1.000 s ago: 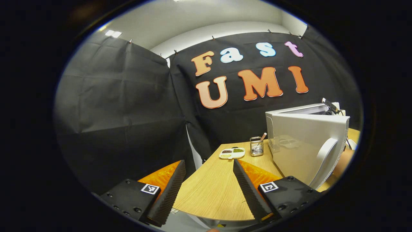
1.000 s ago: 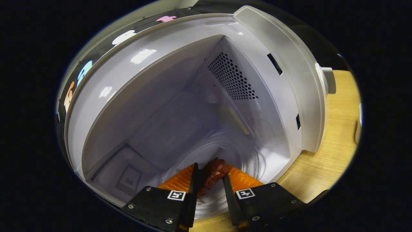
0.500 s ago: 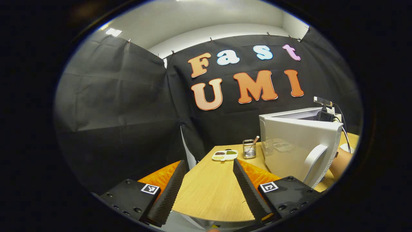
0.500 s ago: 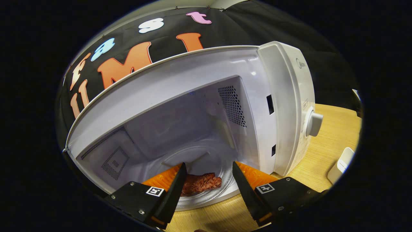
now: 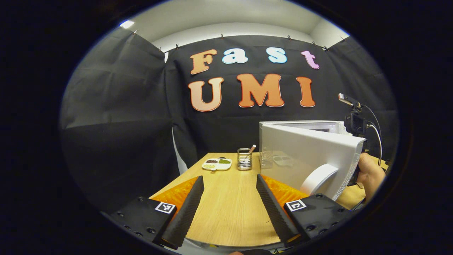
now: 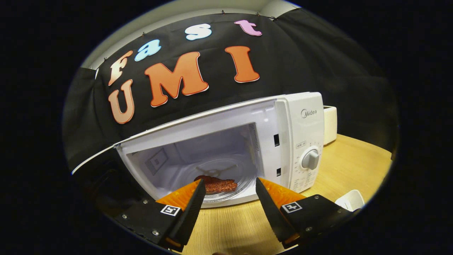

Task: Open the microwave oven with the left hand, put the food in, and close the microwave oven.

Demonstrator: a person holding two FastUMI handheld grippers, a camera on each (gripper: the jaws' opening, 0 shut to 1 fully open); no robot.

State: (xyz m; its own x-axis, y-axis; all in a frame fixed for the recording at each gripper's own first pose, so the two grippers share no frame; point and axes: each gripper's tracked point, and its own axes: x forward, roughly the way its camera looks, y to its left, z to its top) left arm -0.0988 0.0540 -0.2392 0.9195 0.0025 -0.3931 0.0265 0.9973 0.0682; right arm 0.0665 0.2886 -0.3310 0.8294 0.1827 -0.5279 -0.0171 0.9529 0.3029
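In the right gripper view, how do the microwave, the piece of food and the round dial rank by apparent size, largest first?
1. microwave
2. food
3. dial

The food lies deeper inside than the dial, so their ranking is unsure.

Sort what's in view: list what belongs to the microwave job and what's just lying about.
Job: microwave, its open door with handle, food on the turntable, left gripper, right gripper.

Lying about: snack tray, utensil holder, white box behind the microwave, white item at the table edge.

Both grippers carry black screwed housings with square tag markers.
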